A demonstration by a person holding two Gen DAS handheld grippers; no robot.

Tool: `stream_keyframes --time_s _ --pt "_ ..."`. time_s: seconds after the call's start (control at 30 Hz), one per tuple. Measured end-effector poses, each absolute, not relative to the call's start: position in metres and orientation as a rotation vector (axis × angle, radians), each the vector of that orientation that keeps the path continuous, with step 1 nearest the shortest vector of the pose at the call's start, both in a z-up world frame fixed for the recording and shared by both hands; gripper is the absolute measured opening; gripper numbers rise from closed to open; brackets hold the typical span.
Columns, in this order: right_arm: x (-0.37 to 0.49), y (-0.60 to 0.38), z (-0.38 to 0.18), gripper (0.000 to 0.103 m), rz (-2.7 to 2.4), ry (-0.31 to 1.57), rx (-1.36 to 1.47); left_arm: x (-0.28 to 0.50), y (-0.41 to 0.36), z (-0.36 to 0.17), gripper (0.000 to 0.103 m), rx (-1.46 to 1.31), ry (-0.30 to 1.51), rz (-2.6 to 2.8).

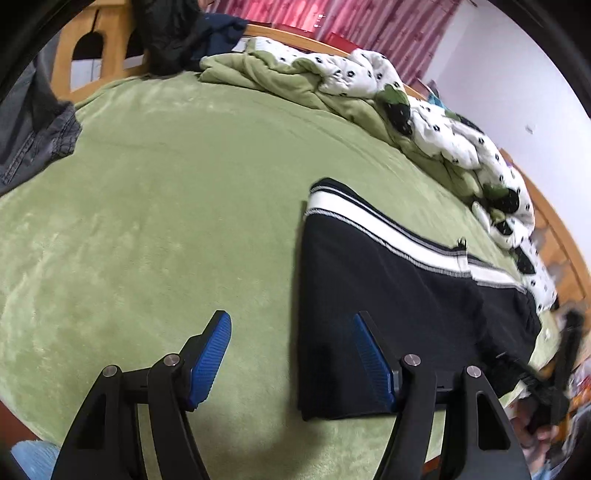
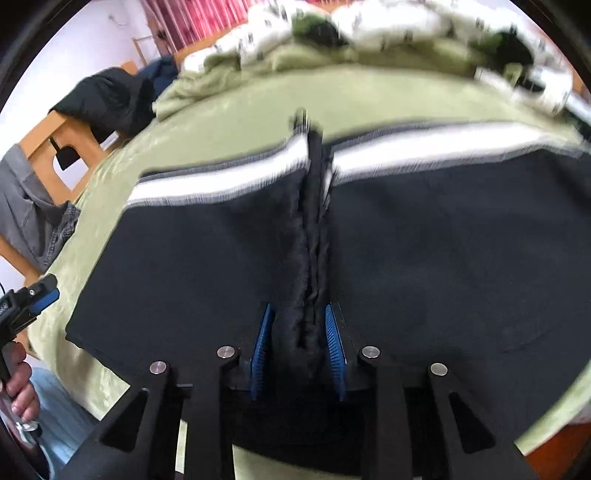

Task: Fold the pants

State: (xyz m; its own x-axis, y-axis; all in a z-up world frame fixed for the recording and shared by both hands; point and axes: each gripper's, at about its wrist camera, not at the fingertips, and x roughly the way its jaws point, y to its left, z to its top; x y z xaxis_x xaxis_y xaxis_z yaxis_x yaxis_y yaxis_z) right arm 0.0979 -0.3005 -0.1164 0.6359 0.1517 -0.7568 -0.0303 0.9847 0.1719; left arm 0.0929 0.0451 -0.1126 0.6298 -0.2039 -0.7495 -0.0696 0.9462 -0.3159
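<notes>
Black pants (image 1: 388, 302) with a white and grey side stripe lie on the green bed cover (image 1: 166, 206). My left gripper (image 1: 291, 321) is open and empty, its right finger over the left end of the pants, its left finger over bare cover. In the right wrist view the pants (image 2: 207, 266) are gathered into a raised ridge in the middle. My right gripper (image 2: 300, 314) is shut on that ridge of black cloth at the near edge. The left gripper (image 2: 44, 291) shows at the far left there, in a hand.
A rumpled green and white patterned quilt (image 1: 406, 110) lies along the far side of the bed. Grey clothing (image 1: 33, 136) hangs over the left edge. A dark jacket (image 1: 177, 33) sits on the wooden bed frame (image 1: 96, 48). Pink curtains (image 1: 369, 22) are behind.
</notes>
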Motion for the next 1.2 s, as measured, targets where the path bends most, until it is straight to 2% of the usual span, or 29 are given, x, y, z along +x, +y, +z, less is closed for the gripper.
stream_keyframes --time_s 0.07,0.23,0.33,0.57,0.73,0.83,0.9,1.0,1.1,1.2 --pt "0.086 -0.303 -0.109 0.036 0.103 0.831 0.139 0.095 0.035 -0.118 0.066 -0.293 0.916 -0.067" --pt "0.080 -0.283 -0.146 0.035 0.085 0.988 0.021 0.099 0.018 -0.154 0.068 -0.302 1.079 -0.051" --pt "0.070 -0.284 -0.134 0.036 0.109 0.945 -0.039 0.100 0.014 -0.151 0.069 -0.284 1.075 -0.060" --pt "0.063 -0.313 -0.109 0.040 0.097 0.851 0.119 0.100 0.023 -0.141 0.067 -0.332 1.014 -0.073" --pt "0.067 -0.343 -0.071 0.042 0.046 0.795 0.148 0.103 0.037 -0.103 0.065 -0.303 0.950 -0.059" --pt "0.065 -0.371 -0.036 0.049 -0.008 0.741 0.103 0.105 0.045 -0.058 0.065 -0.295 0.887 -0.093" --pt "0.057 -0.397 -0.015 0.067 -0.047 0.702 0.093 0.104 0.050 -0.029 0.065 -0.262 0.837 -0.101" --pt "0.044 -0.439 -0.007 0.079 -0.123 0.677 0.089 0.108 0.058 -0.001 0.065 -0.208 0.798 -0.089" --pt "0.038 -0.477 -0.029 0.079 -0.179 0.732 0.137 0.108 0.069 0.003 0.066 -0.220 0.780 -0.093" --pt "0.035 -0.507 -0.067 0.079 -0.180 0.795 0.258 0.115 0.079 -0.015 0.066 -0.304 0.793 -0.127"
